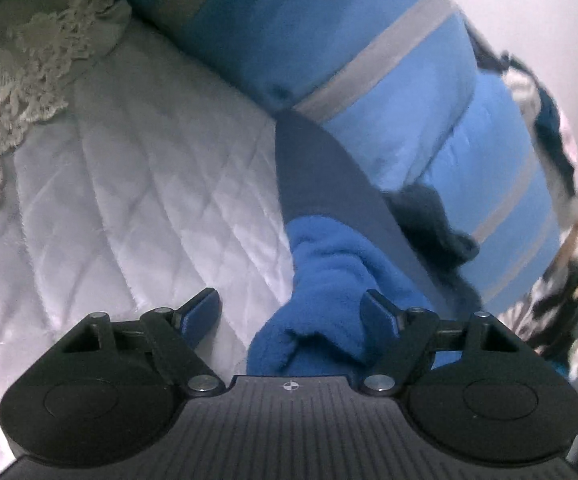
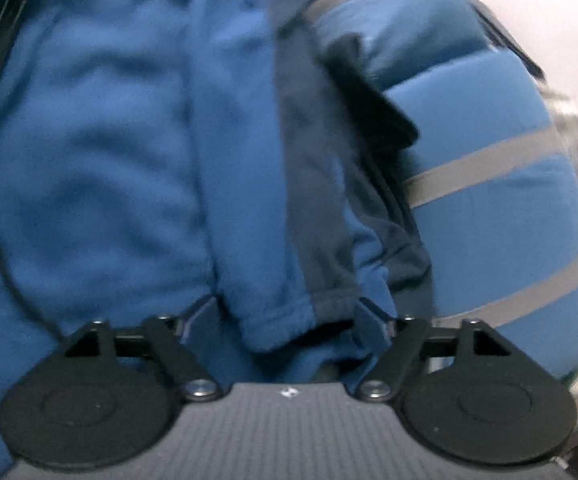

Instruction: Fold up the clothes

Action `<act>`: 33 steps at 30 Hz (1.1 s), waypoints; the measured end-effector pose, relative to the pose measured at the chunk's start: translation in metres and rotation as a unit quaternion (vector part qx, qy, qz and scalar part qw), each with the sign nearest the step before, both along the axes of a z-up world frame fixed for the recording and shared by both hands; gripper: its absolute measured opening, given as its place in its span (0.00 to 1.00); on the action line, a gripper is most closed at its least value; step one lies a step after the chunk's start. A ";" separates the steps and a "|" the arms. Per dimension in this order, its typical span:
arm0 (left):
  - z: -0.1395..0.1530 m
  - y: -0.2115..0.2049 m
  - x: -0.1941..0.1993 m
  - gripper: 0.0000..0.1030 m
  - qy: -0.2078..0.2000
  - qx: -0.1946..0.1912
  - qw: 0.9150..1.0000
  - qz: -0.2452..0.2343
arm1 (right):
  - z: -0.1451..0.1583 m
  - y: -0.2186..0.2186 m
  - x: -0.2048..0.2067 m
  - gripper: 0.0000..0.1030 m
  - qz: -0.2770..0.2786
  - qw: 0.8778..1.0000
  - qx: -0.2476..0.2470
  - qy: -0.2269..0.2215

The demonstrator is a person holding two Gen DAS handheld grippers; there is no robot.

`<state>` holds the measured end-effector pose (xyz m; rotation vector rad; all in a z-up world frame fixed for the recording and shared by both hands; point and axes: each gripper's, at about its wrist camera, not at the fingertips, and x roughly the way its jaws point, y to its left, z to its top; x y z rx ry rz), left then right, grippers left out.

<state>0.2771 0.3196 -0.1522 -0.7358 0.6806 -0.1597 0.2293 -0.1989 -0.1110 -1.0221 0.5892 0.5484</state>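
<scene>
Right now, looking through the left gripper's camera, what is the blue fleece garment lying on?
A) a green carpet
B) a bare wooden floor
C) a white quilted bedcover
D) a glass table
C: in the left wrist view the blue fleece garment lies on a white quilted bedcover stitched in a diamond pattern, with a blue pillow with grey stripes behind it.
</scene>
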 end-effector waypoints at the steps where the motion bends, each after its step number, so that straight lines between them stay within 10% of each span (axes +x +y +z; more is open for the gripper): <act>1: -0.001 0.000 0.001 0.72 0.000 -0.006 1.000 0.001 | 0.010 0.002 0.004 0.89 -0.011 0.999 0.029 0.013; 4: -0.001 -0.004 0.005 0.50 0.003 -0.010 1.000 0.001 | 0.035 0.015 0.013 0.94 -0.027 0.994 0.095 0.041; 13: -0.006 -0.010 -0.001 0.52 -0.020 0.008 1.000 -0.001 | 0.068 0.118 0.094 0.94 -0.001 0.970 0.224 0.093; 33: -0.015 -0.018 -0.014 0.74 -0.103 0.040 0.993 -0.049 | 0.023 0.323 0.288 0.94 -0.053 0.911 0.372 0.172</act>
